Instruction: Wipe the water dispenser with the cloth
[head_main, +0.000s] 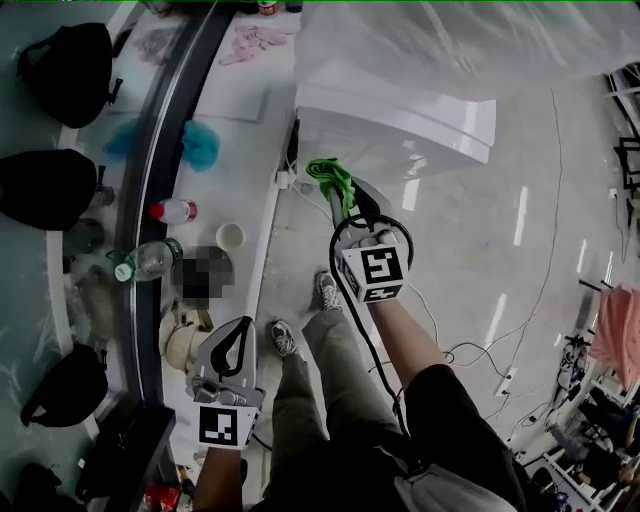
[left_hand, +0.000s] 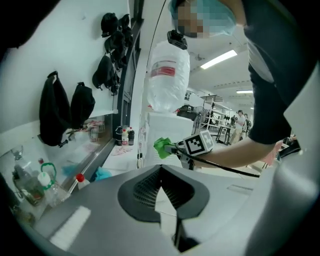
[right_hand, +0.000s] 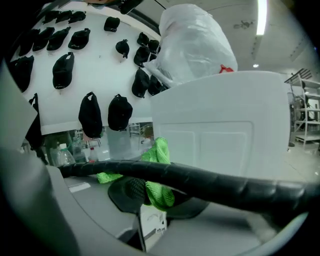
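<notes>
The white water dispenser (head_main: 400, 120) stands against the counter's end, its bottle wrapped in clear plastic (left_hand: 167, 82). My right gripper (head_main: 345, 195) is shut on a green cloth (head_main: 333, 180) and holds it just short of the dispenser's front lower edge. In the right gripper view the cloth (right_hand: 157, 175) bunches between the jaws, with the dispenser's panel (right_hand: 225, 125) close behind it. My left gripper (head_main: 232, 350) hangs low at the left near the counter, jaws closed together on nothing. The left gripper view looks across at the cloth (left_hand: 162, 147) and the dispenser (left_hand: 162, 135).
A black cable (right_hand: 200, 182) crosses the right gripper's view. The counter (head_main: 250, 110) holds a blue cloth (head_main: 200, 145), a red-capped bottle (head_main: 175, 211) and a cup (head_main: 230, 236). Black bags (left_hand: 80, 105) hang on the wall. Cords (head_main: 480, 345) trail over the floor by the person's shoes (head_main: 327, 290).
</notes>
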